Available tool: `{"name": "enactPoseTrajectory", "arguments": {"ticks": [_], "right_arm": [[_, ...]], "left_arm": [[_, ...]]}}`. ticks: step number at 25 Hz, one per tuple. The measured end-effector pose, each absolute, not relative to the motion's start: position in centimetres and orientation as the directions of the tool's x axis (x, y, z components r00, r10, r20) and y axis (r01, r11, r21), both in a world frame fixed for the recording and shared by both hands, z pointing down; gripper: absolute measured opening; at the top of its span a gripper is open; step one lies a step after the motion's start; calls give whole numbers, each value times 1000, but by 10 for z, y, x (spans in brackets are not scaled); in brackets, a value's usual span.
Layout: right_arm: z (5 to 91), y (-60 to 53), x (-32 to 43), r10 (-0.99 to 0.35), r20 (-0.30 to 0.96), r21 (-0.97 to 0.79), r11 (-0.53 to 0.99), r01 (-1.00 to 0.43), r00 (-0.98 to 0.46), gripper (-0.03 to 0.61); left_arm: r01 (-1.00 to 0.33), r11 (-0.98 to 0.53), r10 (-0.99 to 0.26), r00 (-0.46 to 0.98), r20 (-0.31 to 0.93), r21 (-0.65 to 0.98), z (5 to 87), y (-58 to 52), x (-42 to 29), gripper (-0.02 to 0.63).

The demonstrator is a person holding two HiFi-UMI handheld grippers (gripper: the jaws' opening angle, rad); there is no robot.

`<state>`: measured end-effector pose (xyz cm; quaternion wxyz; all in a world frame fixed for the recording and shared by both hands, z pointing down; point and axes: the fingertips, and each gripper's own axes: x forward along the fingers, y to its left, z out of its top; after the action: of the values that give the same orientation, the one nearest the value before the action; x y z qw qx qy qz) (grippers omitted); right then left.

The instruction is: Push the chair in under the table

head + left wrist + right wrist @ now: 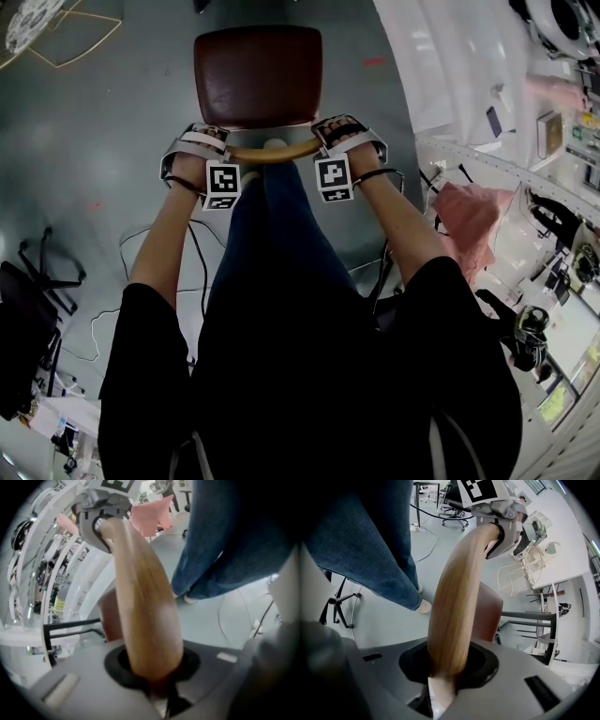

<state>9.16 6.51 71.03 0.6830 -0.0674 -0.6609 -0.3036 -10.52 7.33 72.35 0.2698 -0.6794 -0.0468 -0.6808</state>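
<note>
The chair has a dark brown seat [258,75] and a curved wooden backrest rail [274,150]. It stands on the grey floor straight in front of me. My left gripper [208,142] is shut on the rail's left end and my right gripper [339,134] on its right end. In the left gripper view the rail [145,597] runs from between the left gripper's [154,672] jaws up to the right gripper [101,515]. In the right gripper view the rail [457,597] leads from the right gripper [447,672] to the left gripper [501,522]. A white table [427,56] stands ahead to the right.
My legs in blue jeans [272,225] are right behind the backrest. Cables [199,272] trail on the floor at the left, beside a black office chair base [42,281]. A pink cloth [469,220] and cluttered white shelving [553,187] fill the right side.
</note>
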Motion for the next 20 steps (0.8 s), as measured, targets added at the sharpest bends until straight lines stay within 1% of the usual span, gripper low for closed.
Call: {"name": "enactPoseTrajectory", "arguments": {"ticks": [6, 20], "right_arm": [[710, 28, 92, -334, 940, 320, 798, 511, -68, 104], [713, -59, 79, -352, 929, 353, 741, 571, -118, 84]], "left_arm": [[414, -848, -329, 79, 941, -331, 723, 36, -103, 91], [348, -873, -323, 108, 940, -340, 719, -40, -108, 91]]}}
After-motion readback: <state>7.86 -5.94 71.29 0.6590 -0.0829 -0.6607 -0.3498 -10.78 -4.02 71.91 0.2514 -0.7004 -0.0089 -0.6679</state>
